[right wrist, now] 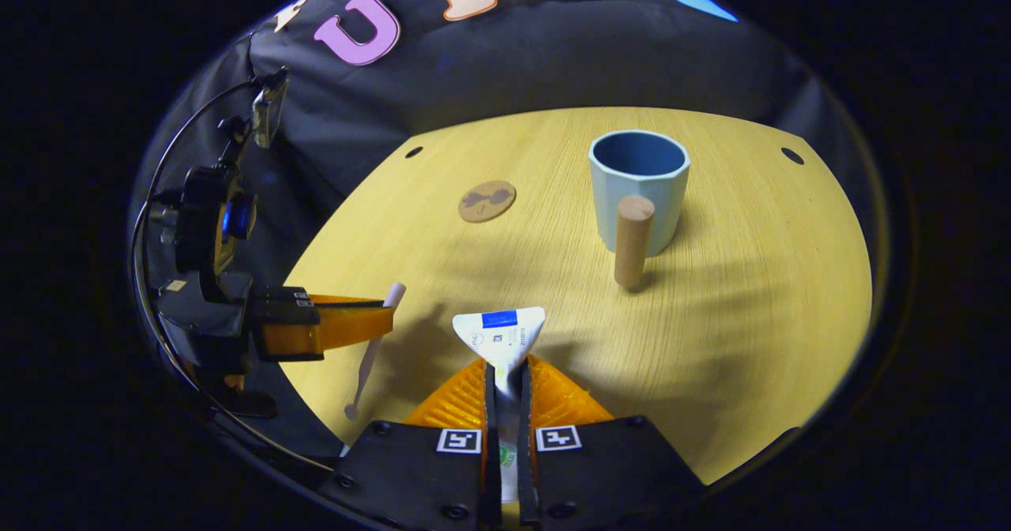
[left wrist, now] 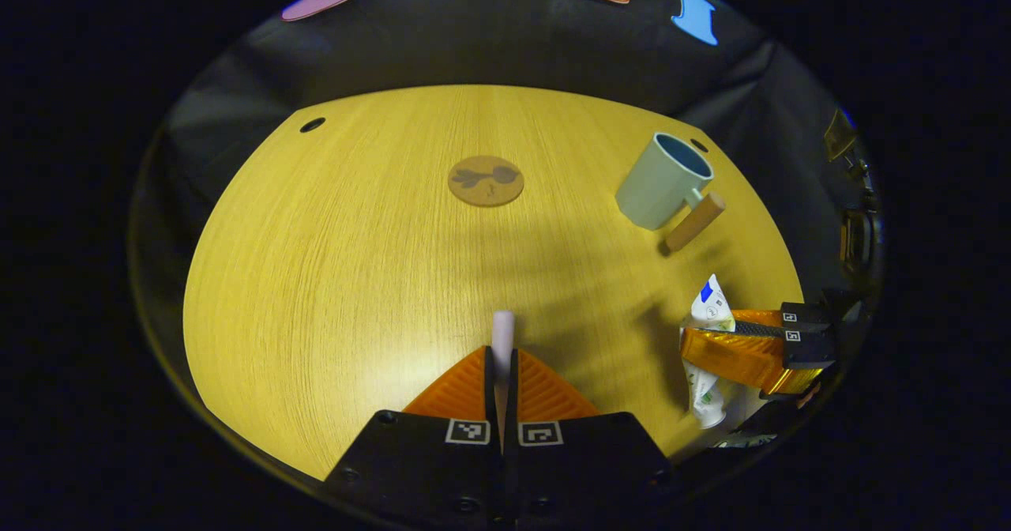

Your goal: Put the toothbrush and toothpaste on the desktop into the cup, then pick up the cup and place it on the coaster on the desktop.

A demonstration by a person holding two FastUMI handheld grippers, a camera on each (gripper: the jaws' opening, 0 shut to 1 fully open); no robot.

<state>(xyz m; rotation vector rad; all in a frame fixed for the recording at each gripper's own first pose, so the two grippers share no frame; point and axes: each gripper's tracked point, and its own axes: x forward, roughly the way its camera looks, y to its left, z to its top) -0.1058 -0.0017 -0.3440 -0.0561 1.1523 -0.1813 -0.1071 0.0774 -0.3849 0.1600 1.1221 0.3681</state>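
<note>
My left gripper (left wrist: 502, 361) is shut on a pale toothbrush (left wrist: 503, 333), whose end pokes up between the fingers; in the right gripper view the same toothbrush (right wrist: 379, 333) hangs from that gripper (right wrist: 371, 321) above the table's left edge. My right gripper (right wrist: 505, 377) is shut on a white toothpaste tube (right wrist: 499, 333), seen from the left gripper view as the tube (left wrist: 708, 310) clamped in that gripper (left wrist: 711, 345) at the right. The light blue cup (right wrist: 638, 187) with a wooden handle (right wrist: 632, 239) stands upright and empty beyond it. The round brown coaster (left wrist: 486, 181) lies mid-table.
The yellow wooden tabletop (left wrist: 340, 262) has small dark holes near its far corners (left wrist: 312, 125). Black cloth surrounds it. A camera rig with cables (right wrist: 205, 223) rides on the left gripper's hand side.
</note>
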